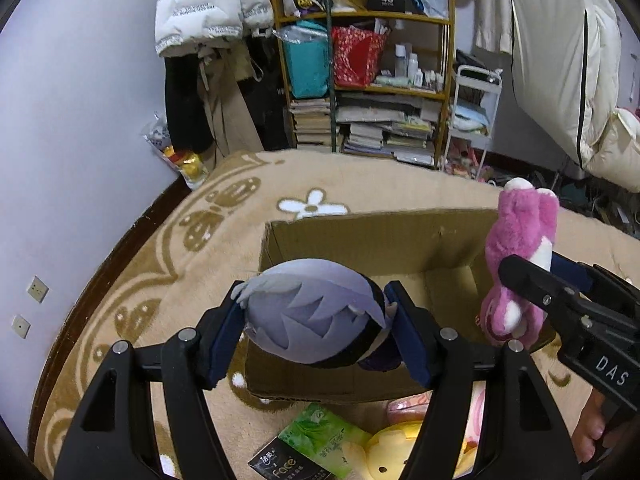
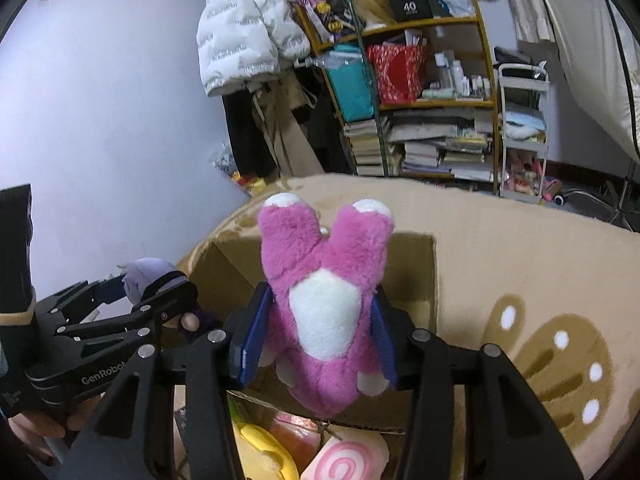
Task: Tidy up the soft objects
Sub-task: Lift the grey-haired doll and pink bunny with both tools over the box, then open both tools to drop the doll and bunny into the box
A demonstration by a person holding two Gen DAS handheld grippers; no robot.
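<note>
Foreground floor: a yellow plush (image 1: 392, 454) and a green tissue pack (image 1: 322, 438) wait at bottom centre, unsorted.
Left gripper (image 1: 316, 320): clenched on the grey-haired doll (image 1: 316, 314), centre frame, poised over the box mouth for dropping.
Right gripper (image 2: 320, 326): clamped on the pink bear (image 2: 324, 300), held likewise.
Cardboard box (image 1: 360, 236): open behind both, on the beige blanket (image 1: 168, 264).

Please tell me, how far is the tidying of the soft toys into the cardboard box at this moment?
Nothing visibly packed: the visible floor of the cardboard box looks bare. In hand: the left claw grips the grey-haired plush doll over the box, and the right claw grips the pink plush bear above it. Left: a yellow plush and a pink swirl plush on the blanket.
</note>
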